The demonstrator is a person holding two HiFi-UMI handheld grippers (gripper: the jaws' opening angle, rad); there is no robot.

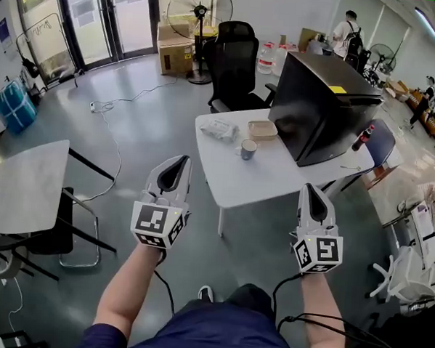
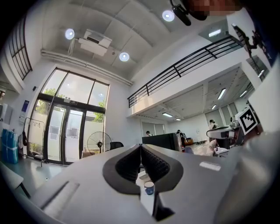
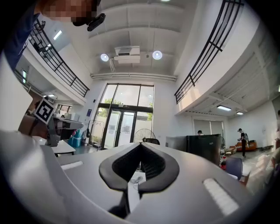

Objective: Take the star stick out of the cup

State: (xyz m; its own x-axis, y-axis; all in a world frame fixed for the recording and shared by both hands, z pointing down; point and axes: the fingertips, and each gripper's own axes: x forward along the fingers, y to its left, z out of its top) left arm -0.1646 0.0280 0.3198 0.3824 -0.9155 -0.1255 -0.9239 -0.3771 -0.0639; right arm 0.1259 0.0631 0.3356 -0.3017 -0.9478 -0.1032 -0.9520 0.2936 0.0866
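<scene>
A small cup stands on the white table, well ahead of both grippers. No star stick can be made out in it from here. My left gripper hangs above the floor to the left of the table, jaws together and empty. My right gripper floats over the table's near edge, also shut with nothing in it. In the left gripper view the cup shows low behind the closed left gripper. The right gripper view shows the closed right gripper with the table behind it.
On the table with the cup lie a shallow tray, a plastic bag and a big black box. A black office chair stands behind it. A grey table is at the left, a fan and cardboard box farther back.
</scene>
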